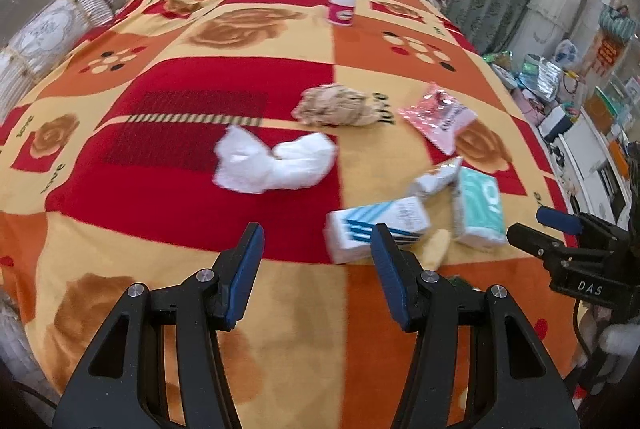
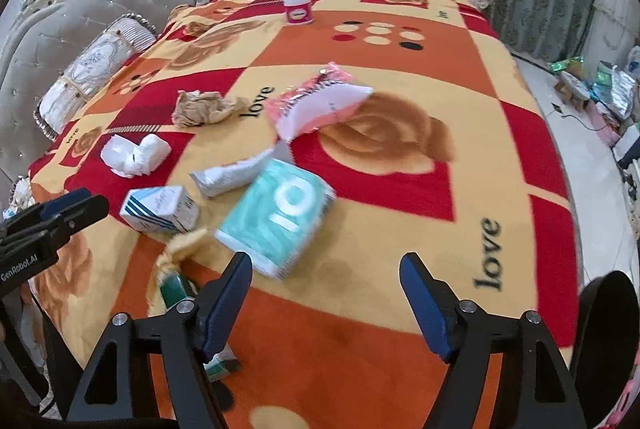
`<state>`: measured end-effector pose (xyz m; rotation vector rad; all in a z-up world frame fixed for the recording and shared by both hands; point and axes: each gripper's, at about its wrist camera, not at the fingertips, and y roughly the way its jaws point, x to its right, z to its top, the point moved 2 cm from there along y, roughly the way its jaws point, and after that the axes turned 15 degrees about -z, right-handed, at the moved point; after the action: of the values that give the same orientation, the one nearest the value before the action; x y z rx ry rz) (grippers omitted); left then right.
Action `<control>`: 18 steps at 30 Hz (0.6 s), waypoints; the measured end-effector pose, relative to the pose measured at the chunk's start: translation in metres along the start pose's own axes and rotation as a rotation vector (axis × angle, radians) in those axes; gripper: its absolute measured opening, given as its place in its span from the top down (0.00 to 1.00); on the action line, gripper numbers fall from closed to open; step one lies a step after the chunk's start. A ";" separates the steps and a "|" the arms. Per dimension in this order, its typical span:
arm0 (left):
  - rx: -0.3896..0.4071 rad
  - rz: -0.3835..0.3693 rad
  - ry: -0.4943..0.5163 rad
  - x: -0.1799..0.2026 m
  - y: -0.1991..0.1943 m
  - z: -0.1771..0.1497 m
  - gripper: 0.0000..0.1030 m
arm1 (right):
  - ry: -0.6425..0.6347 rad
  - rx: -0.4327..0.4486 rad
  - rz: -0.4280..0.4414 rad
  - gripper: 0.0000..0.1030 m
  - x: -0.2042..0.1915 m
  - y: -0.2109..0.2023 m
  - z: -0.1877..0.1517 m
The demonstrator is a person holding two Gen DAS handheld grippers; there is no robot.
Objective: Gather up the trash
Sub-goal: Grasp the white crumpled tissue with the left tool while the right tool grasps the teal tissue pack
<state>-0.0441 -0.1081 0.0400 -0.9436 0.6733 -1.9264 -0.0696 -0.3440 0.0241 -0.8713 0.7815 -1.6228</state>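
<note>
Trash is scattered over the patterned blanket (image 2: pixel 400 229) that covers the bed, loose and unsorted, as though dropped and not set down with care; nothing is held yet. The left gripper (image 1: pixel 316 253) is kept with its fingers released and nothing between them, hovering above the blanket's near edge; the right gripper (image 2: pixel 324 281) is likewise spread wide and empty, poised just short of the teal tissue pack (image 2: pixel 276 217), which is judged the likeliest first pick. Beside it lie the blue-striped carton (image 2: pixel 160 209) and a crumpled silver wrapper (image 2: pixel 228 177); toward the middle are a white tissue wad (image 2: pixel 134 153), a brown paper ball (image 2: pixel 200 107) and a pink packet (image 2: pixel 320 101). A white bottle (image 2: pixel 297 1) stands upright near the far edge, its contents unseen. No bin is clearly seen.
</note>
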 end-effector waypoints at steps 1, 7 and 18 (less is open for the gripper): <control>0.000 0.003 -0.009 -0.005 -0.001 0.000 0.48 | -0.003 -0.005 0.015 0.28 -0.007 0.003 0.004; -0.001 0.011 -0.055 -0.029 -0.002 0.009 0.48 | 0.015 -0.057 0.041 0.27 -0.034 0.032 0.020; 0.018 -0.024 -0.118 -0.050 0.029 0.041 0.48 | -0.055 -0.031 0.010 0.29 -0.019 0.037 0.015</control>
<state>0.0198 -0.0823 0.0239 -1.0493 0.5779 -1.8786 -0.0355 -0.3339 -0.0025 -0.9288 0.7732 -1.5747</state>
